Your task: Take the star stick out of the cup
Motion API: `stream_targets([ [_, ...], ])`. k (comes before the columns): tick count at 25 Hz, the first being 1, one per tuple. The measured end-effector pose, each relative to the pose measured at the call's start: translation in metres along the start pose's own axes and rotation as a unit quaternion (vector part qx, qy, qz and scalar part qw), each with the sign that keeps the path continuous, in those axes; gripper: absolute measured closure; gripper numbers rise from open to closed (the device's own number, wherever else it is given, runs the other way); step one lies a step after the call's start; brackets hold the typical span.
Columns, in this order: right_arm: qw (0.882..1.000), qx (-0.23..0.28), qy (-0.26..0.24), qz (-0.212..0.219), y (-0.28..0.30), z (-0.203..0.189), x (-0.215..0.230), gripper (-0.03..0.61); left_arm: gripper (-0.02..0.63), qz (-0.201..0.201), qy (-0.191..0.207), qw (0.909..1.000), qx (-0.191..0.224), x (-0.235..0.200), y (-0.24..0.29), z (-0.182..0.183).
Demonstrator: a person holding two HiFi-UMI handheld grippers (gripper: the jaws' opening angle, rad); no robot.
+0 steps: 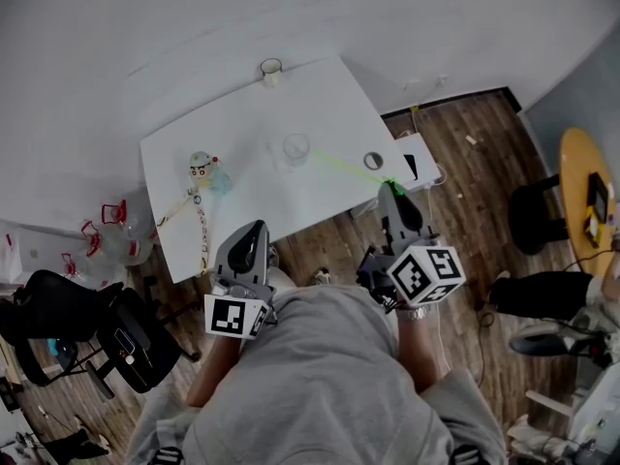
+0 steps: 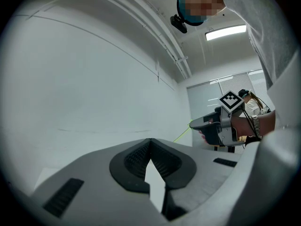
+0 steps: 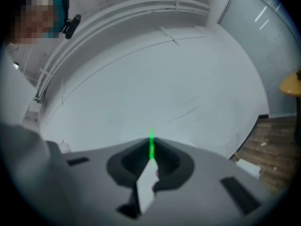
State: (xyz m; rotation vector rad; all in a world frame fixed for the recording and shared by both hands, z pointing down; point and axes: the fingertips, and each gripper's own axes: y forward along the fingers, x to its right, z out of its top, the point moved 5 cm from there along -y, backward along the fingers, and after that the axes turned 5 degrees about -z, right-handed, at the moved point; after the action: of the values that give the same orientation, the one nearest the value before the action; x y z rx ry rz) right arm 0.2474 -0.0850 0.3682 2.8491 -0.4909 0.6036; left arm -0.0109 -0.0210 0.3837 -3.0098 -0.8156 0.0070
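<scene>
Our left claw (image 2: 150, 142) was pressed together on nothing and held off the near edge of the surface (image 1: 242, 124), taking no part. Farther in stood the clear cup (image 1: 295, 148), upright. From it the green stick (image 1: 349, 168) ran out to the right at a low slant; its far end lay at the rim, and we could not tell whether it was still inside, nor make out the star. Our right claw (image 3: 151, 154) pinched the stick at its very end. That hold left a long, thin lever, so we judged the stick might pivot or slip. If the far end caught the rim, a sideways pull could tip the light cup, or sweep the small ring (image 1: 373, 161) nearby.
</scene>
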Motion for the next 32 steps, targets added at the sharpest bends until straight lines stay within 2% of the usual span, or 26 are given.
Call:
stream_targets([
  [15, 1.0, -0.01, 0.022, 0.005, 0.004, -0.006, 0.004, 0.534, 0.584, 0.008, -0.003, 1.0, 0.0, -0.005, 0.001, -0.004],
  [32, 1.0, -0.02, 0.017, 0.012, 0.012, -0.008, -0.001, 0.534, 0.584, 0.015, -0.006, 0.9999, 0.0, -0.011, 0.002, -0.004],
])
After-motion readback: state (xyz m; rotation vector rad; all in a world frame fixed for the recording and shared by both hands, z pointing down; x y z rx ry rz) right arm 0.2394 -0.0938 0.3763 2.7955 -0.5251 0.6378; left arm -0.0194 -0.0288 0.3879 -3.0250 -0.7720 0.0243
